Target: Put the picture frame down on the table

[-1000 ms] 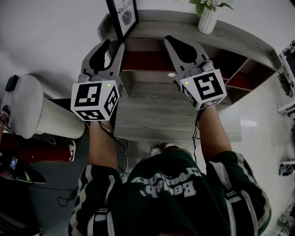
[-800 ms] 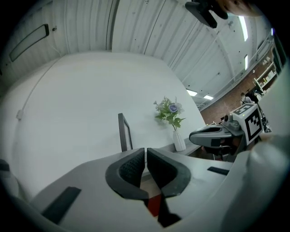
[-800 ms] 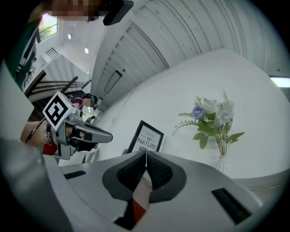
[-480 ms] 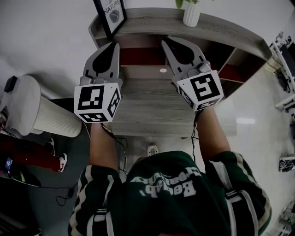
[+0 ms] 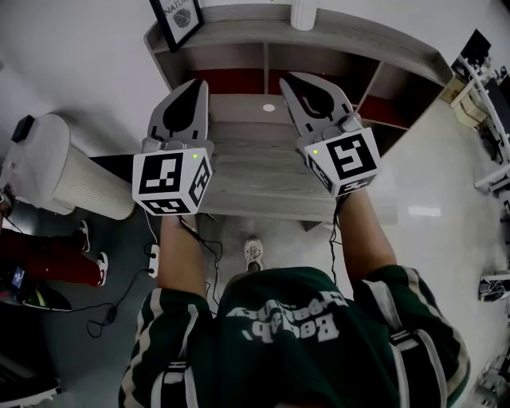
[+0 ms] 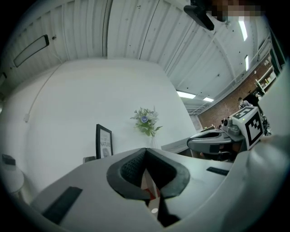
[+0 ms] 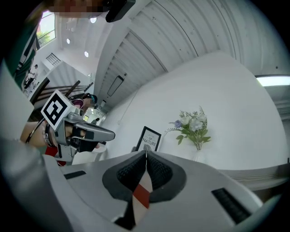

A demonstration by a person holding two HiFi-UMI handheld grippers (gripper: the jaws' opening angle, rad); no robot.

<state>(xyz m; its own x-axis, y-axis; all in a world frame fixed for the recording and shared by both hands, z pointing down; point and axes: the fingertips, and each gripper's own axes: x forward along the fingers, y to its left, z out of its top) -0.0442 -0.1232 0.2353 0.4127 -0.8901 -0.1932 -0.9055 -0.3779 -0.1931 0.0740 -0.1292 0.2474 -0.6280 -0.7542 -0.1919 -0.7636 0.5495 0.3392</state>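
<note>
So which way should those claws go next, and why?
Probably open the left gripper and reach toward the picture frame. It stands upright at the left end of the table top, untouched; that gripper is nearer, but like the right gripper it is shut, empty and short of the frame.

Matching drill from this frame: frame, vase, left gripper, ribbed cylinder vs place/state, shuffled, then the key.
1 frame
2 vase
3 left gripper
4 ribbed cylinder

A shut, empty
B left of the shelf
C shelf top, left end, upright
D shelf top, holds flowers

Pairs: 1-C, 2-D, 3-A, 4-B
</note>
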